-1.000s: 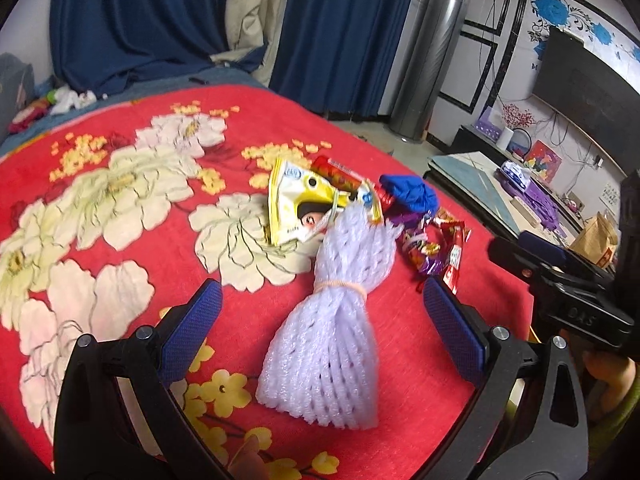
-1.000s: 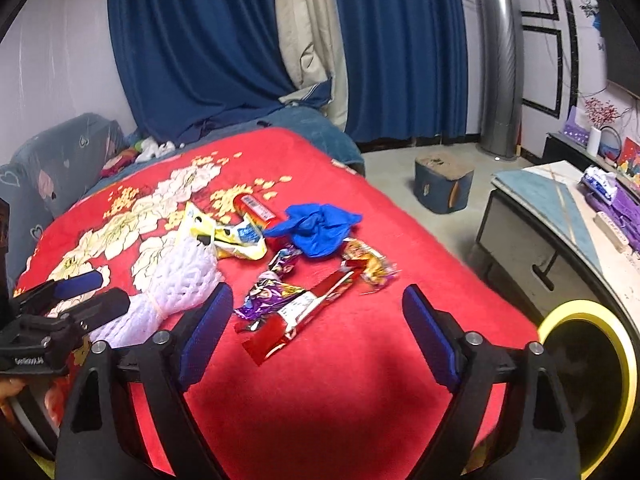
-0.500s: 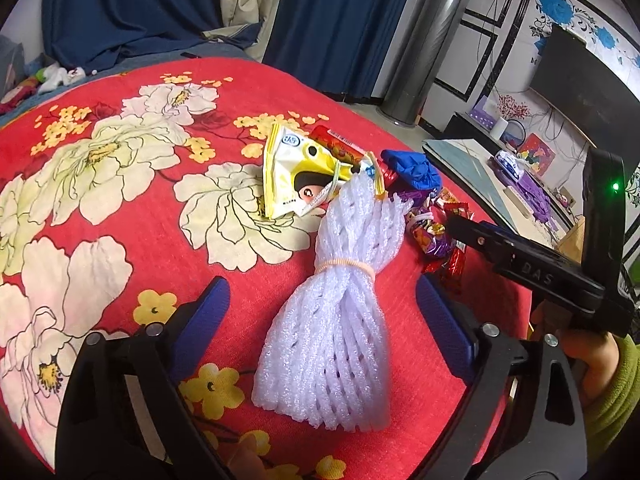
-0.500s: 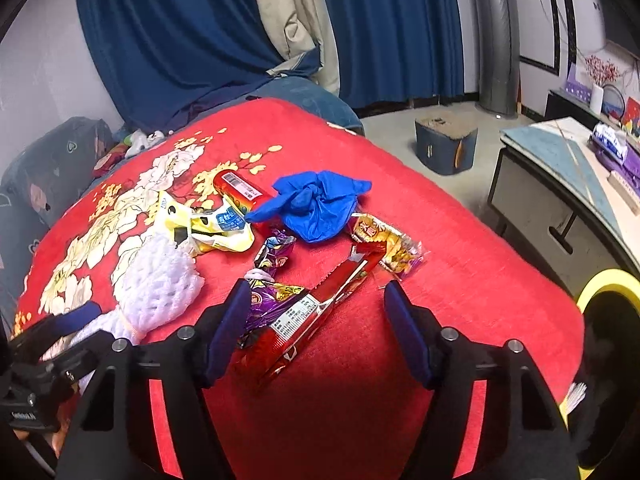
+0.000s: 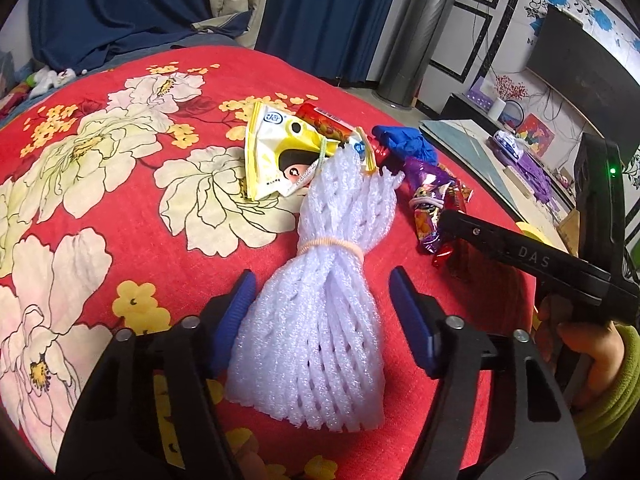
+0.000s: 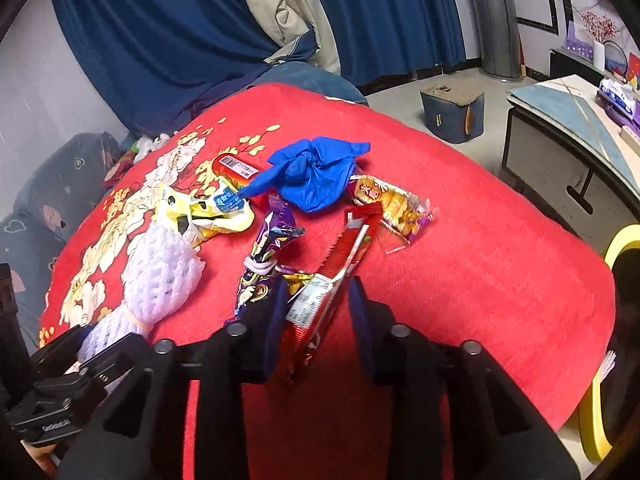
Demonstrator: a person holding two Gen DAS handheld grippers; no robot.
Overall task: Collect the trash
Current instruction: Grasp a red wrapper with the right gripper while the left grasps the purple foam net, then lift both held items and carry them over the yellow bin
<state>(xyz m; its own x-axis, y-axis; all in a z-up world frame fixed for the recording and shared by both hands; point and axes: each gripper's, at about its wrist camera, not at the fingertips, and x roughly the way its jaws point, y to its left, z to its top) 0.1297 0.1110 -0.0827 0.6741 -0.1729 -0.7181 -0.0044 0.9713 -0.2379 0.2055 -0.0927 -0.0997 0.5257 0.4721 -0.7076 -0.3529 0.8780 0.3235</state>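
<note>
Left claw [image 5: 322, 306] low over the red floral blanket [image 5: 132, 216], pads spread wide around the lower half of the white foam net bundle [image 5: 320, 320], gripping nothing. Right claw [image 6: 318, 306] part-open, straddling the near end of the long red wrapper [image 6: 336, 264], not pinching it. Purple wrapper [image 6: 266, 256] just at its 9 o'clock; blue glove [image 6: 316, 172] at 12.

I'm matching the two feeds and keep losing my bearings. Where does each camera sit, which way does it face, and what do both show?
Left wrist: rides the left gripper, facing along its open fingers at the white foam net; the right gripper and a hand show.
Right wrist: rides the right gripper, facing the long red wrapper between its fingers; the left gripper shows.
Shared: foam net, blue glove, yellow packet, red blanket.
</note>
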